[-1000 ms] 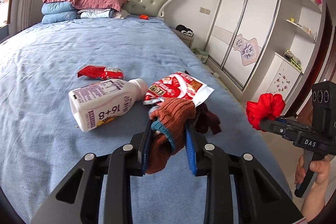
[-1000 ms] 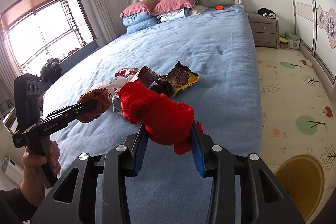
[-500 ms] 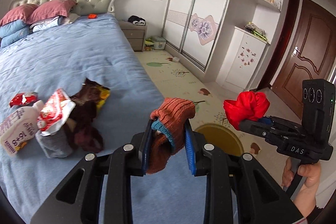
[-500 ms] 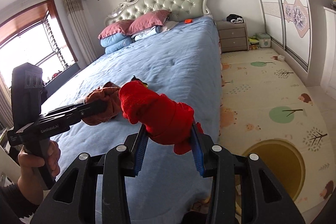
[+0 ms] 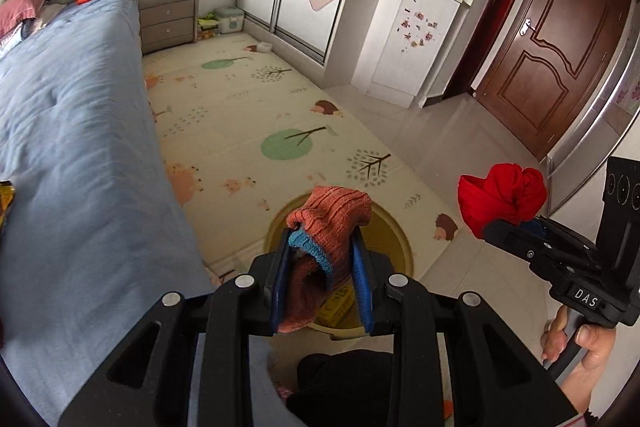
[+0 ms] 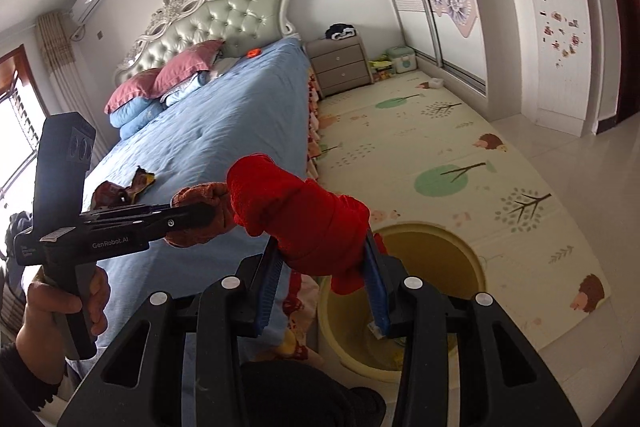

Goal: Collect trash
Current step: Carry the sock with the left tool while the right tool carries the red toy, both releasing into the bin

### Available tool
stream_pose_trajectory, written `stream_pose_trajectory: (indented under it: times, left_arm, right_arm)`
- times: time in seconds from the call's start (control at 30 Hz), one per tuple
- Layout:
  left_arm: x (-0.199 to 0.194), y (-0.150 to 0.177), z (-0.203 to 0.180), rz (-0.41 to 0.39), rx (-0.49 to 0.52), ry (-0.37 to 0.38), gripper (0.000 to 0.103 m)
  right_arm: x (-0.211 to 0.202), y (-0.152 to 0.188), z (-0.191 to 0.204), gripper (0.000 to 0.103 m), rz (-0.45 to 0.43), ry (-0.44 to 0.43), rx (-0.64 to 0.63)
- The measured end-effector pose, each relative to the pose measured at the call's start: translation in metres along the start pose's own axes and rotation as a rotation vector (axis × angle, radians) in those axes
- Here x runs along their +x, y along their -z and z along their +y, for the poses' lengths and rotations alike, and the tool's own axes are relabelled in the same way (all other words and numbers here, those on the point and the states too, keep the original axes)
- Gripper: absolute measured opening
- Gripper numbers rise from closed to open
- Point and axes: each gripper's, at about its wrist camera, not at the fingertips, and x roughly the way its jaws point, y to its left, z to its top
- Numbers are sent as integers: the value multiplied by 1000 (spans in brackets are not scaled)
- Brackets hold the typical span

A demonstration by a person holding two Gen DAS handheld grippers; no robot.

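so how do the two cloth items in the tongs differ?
The left tongs hold a ribbed orange-brown knit with a teal cuff; the right tongs hold a plain, fuzzy red cloth. The knit looks slimmer, the red bulkier. Both are clamped above the yellow bin.

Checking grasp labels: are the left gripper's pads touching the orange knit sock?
Touching. In the left wrist view, the left gripper has both blue pads pressed against the orange knit sock, which bunches between them and sticks out above.

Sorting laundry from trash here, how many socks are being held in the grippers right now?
2: a brown knit sock in the left gripper, a red sock in the right gripper. More may lie out of view.
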Motion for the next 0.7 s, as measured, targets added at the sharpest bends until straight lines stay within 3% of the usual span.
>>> stream_pose_trajectory:
  times: [0.3,0.6,0.63,0.7]
  left_arm:
    - [79,-11,-35,149,59,10,28]
    - [116,-18,-38,215,74,-20,29]
    - [118,-18,-36,221,66,-18,32]
    - [121,-19,-31,231,45,-19,54]
  right_arm:
    - [23,27,-68,38,82,67,114]
    - [56,37,-88,38,145,74,155]
    - [60,37,-89,39,152,77,154]
    - [68,37,-90,49,175,88,149]
